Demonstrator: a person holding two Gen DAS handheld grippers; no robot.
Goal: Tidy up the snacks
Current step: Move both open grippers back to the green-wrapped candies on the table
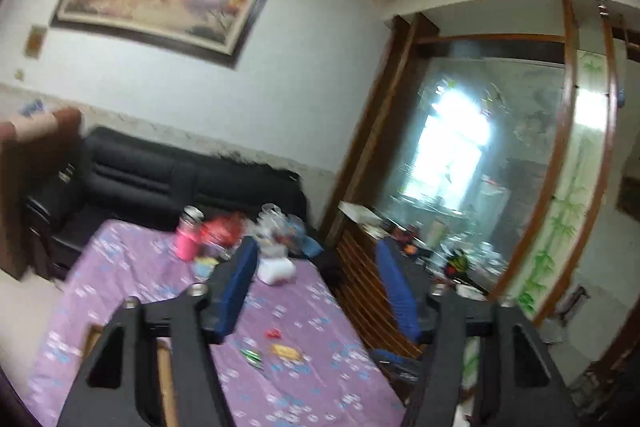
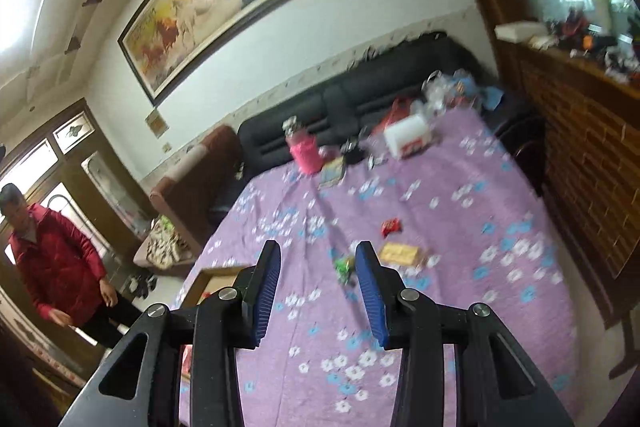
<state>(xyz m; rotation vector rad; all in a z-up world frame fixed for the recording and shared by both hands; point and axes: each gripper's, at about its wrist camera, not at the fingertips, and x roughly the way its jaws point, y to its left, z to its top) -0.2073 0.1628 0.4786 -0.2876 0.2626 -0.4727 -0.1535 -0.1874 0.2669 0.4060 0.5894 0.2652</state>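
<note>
Three small snacks lie on the purple flowered tablecloth [image 2: 460, 307]: a red packet [image 2: 391, 225], a yellow packet [image 2: 400, 253] and a green packet [image 2: 344, 267]. They also show in the left wrist view: the red packet [image 1: 274, 333], the yellow packet [image 1: 287, 351] and the green packet [image 1: 252, 355]. My right gripper [image 2: 318, 259] is open and empty, held above the table just short of the green packet. My left gripper [image 1: 316, 251] is open and empty, raised high above the table. A wooden box [image 2: 218, 281] sits at the table's left edge.
At the table's far end stand a pink bottle [image 2: 305, 151], a white box [image 2: 408, 137] and plastic bags [image 2: 444, 91]. A black sofa [image 2: 360, 99] lies behind. A wooden cabinet [image 2: 592, 155] runs along the right. A person in red [image 2: 56, 263] stands at left.
</note>
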